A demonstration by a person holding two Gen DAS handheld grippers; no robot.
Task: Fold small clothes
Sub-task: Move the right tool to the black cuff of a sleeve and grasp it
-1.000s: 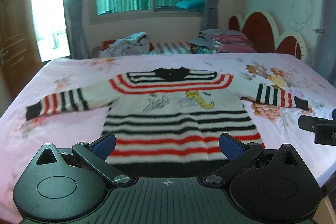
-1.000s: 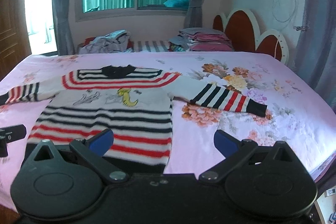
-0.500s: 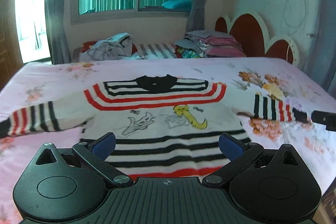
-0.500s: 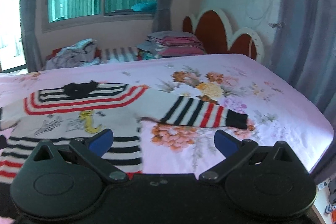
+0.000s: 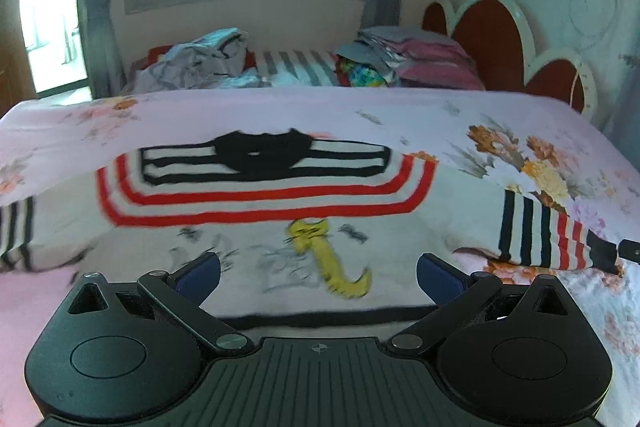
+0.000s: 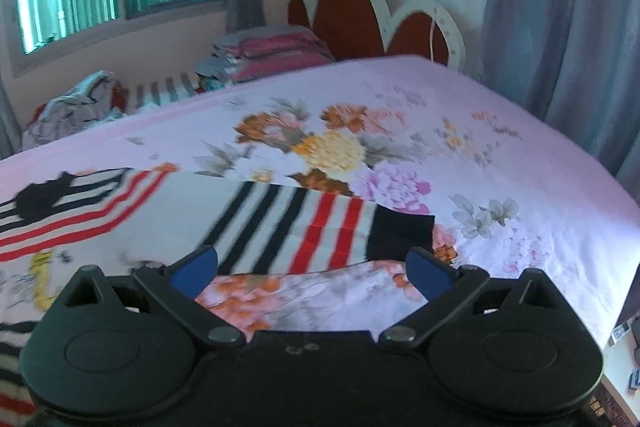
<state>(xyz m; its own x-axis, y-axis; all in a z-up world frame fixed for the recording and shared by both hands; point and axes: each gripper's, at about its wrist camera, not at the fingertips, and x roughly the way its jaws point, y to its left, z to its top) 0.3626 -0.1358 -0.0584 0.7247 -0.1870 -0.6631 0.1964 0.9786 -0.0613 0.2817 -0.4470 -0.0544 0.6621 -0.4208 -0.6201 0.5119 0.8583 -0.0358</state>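
Striped knit — your sweater point(image 5: 264, 219) lies flat and face up on the pink floral bed point(image 5: 360, 111), filling the middle of the left wrist view, sleeves spread out to both sides. No fold shows yet, so you have the whole job ahead: sleeves in, then body over.

Your left claw point(image 5: 318, 273) sits at bottom centre of that view, over the sweater's chest, spread wide and holding nothing. At the right edge, the right sleeve point(image 5: 548, 235) reaches out across the sheet.

In the right wrist view that sleeve lies centre frame, its black cuff point(image 6: 402, 237) just beyond your right claw point(image 6: 312, 271) — also spread wide, nothing between its pads. That cuff looks like your likely first pinch.

No container shows; the folded stack point(image 6: 272, 53) sits loose by the headboard, upper centre.
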